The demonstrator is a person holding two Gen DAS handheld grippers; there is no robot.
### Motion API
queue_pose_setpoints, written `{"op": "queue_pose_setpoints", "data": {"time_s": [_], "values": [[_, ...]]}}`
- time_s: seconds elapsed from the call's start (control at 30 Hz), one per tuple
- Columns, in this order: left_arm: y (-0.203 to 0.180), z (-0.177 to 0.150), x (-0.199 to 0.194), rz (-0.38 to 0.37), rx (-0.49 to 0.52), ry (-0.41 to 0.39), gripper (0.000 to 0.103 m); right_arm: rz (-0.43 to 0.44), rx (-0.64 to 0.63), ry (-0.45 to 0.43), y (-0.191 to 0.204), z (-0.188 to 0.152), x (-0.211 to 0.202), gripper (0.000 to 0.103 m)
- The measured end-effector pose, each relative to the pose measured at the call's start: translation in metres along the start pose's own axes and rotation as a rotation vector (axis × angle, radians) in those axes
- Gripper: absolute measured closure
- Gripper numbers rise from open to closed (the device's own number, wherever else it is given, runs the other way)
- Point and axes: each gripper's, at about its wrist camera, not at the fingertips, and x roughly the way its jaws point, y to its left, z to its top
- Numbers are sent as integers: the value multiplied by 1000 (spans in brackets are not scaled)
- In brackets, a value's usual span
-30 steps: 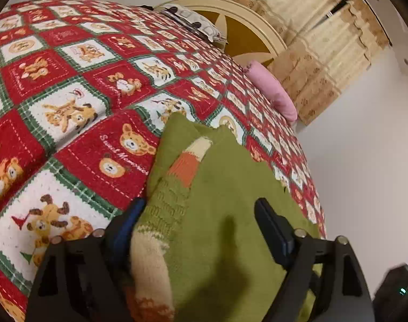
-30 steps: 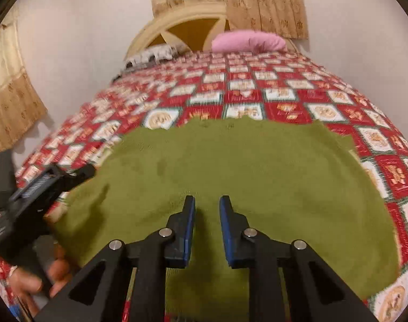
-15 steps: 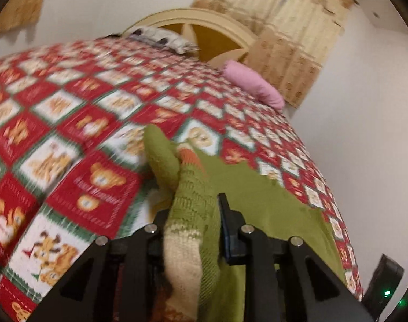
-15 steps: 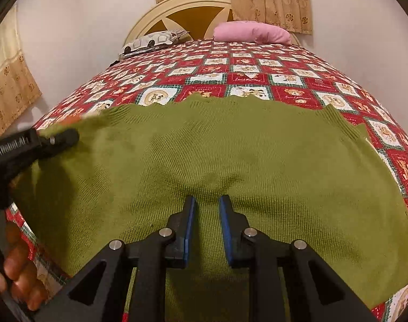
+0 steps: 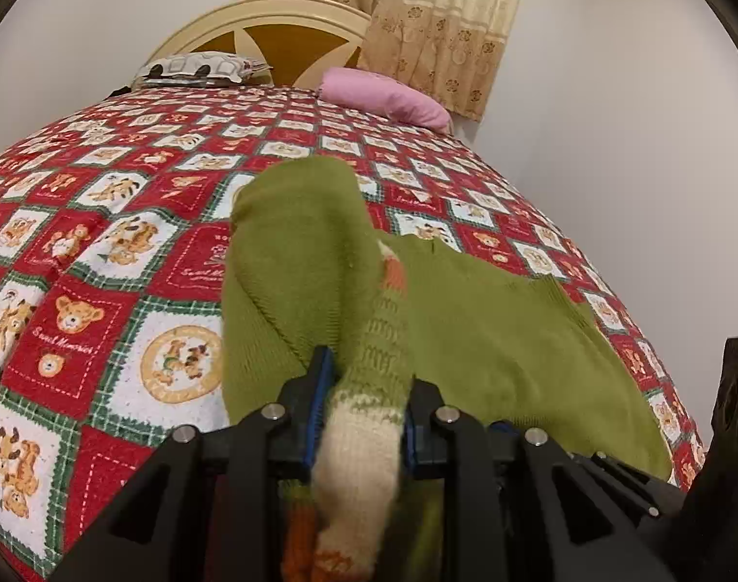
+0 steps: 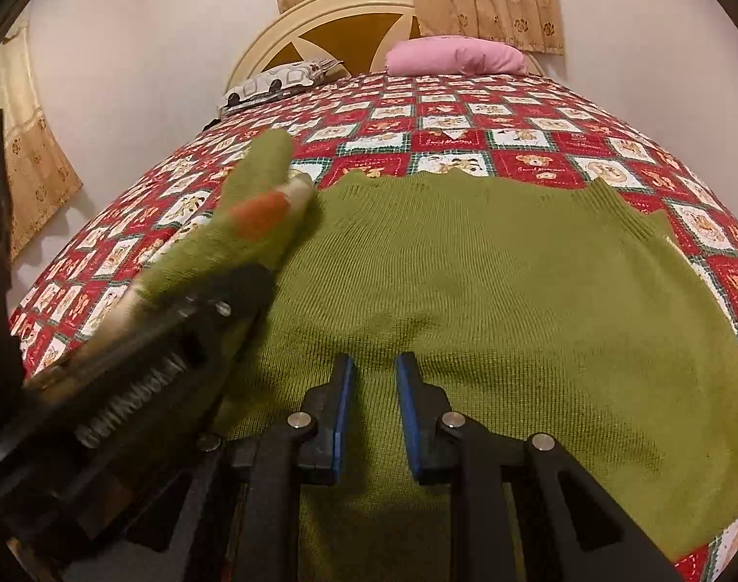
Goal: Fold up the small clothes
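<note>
Green sweater (image 6: 490, 281), sleeve (image 5: 364, 388) clamped in left gripper (image 5: 364, 388); right gripper (image 6: 372, 388) slightly parted, empty

Left gripper (image 6: 252, 286) is showing blurred in right wrist view, its body running off the left edge. Sleeve (image 5: 364, 378) cuff is disappearing btwn the left gripper's fingers in left wrist view, lower part smeared. Sweater (image 6: 490, 291) near hem is lying hidden under right gripper (image 6: 372, 373), cut by the bottom edge. Bedspread (image 5: 102, 291) text is too small to read. Bed's near edge is out of frame.
</note>
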Motion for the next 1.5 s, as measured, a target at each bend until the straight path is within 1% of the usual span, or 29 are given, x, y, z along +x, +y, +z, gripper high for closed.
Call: {"op": "queue_pose_setpoints", "data": {"time_s": [0.13,0.17,0.2,0.23,0.33,0.37,0.4,0.43,0.5,0.6,0.67,0.8,0.9,0.93,0.97,1.0,1.03,1.1,1.13,1.23,1.37,1.5], "values": [[4,-2,-2,-33,-26,-3,77,18,10,2,-2,1,0,80],[4,-2,-2,-34,-26,-4,77,37,22,4,-5,1,-1,79],[3,-3,-2,-36,-25,-5,77,88,52,6,-11,3,-3,74],[5,-2,-3,-46,-35,-8,77,122,73,7,-15,5,-4,72],[5,-3,-2,-56,-43,-6,77,185,108,7,-28,21,-6,72],[5,-3,-2,-55,-42,-7,77,203,117,1,-33,33,-8,72],[6,-3,-2,-57,-43,-6,77,217,126,-9,-36,43,-9,66],[7,-4,-1,-59,-46,-6,77,236,134,-13,-37,50,-9,52],[8,-3,-1,-65,-52,-6,77,311,164,2,-40,69,0,37],[7,-3,0,-61,-48,-6,77,402,182,60,-32,84,22,37],[7,-2,0,-56,-45,-6,77,440,165,105,-21,90,35,37],[6,-1,1,-55,-43,-1,77,488,114,159,1,97,58,37],[5,0,2,-53,-42,2,77,548,114,204,8,96,77,37],[5,0,2,-51,-42,2,77,554,112,209,9,96,82,37],[5,0,2,-55,-47,4,77,543,102,213,12,95,86,39],[5,0,2,-57,-49,4,77,518,88,206,13,95,88,55],[5,0,2,-57,-49,6,77,496,76,204,14,94,90,73],[3,0,3,-53,-43,7,77,489,81,200,14,90,92,78],[3,0,2,-53,-41,6,77,488,82,194,13,90,92,83],[3,-1,1,-63,-45,3,77,452,54,168,15,91,85,88],[4,0,-3,-91,-52,-11,77,404,15,130,15,95,68,90],[-1,0,-8,-111,-46,-12,78,372,7,105,9,95,52,91]]}}
